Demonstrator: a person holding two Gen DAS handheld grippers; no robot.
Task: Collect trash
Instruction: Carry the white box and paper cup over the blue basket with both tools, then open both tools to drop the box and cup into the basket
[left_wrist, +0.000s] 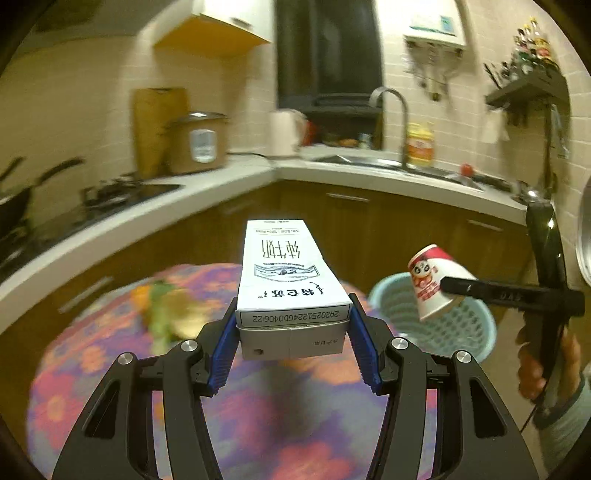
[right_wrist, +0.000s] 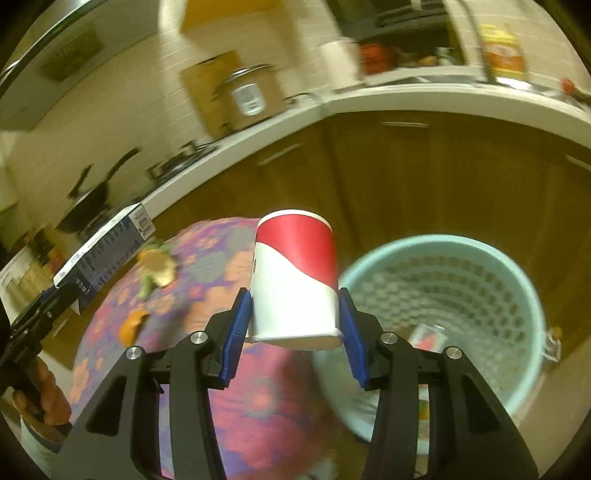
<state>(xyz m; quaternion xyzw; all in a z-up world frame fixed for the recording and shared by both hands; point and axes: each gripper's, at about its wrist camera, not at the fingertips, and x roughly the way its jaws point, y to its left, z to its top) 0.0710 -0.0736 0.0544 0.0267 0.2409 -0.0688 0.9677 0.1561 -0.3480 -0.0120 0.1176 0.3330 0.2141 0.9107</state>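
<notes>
My left gripper (left_wrist: 293, 338) is shut on a white milk carton (left_wrist: 286, 280) that points away from me above the flowered tablecloth (left_wrist: 110, 369). My right gripper (right_wrist: 293, 328) is shut on a red and white paper cup (right_wrist: 295, 280), held by its base with the rim turned away. In the left wrist view the cup (left_wrist: 432, 280) hangs over the near rim of a pale blue mesh bin (left_wrist: 454, 328). The right wrist view shows the bin (right_wrist: 454, 295) to the right of the cup, with some trash at its bottom. The carton (right_wrist: 107, 247) shows at far left there.
Vegetable scraps (right_wrist: 157, 267) and an orange peel (right_wrist: 133, 325) lie on the round table. Brown cabinets (left_wrist: 369, 229) under a white counter (left_wrist: 221, 181) curve behind it, with a rice cooker (left_wrist: 197, 142), a stove (left_wrist: 122, 190) and a sink (left_wrist: 369, 160). A person's hand (left_wrist: 543, 365) holds the right gripper.
</notes>
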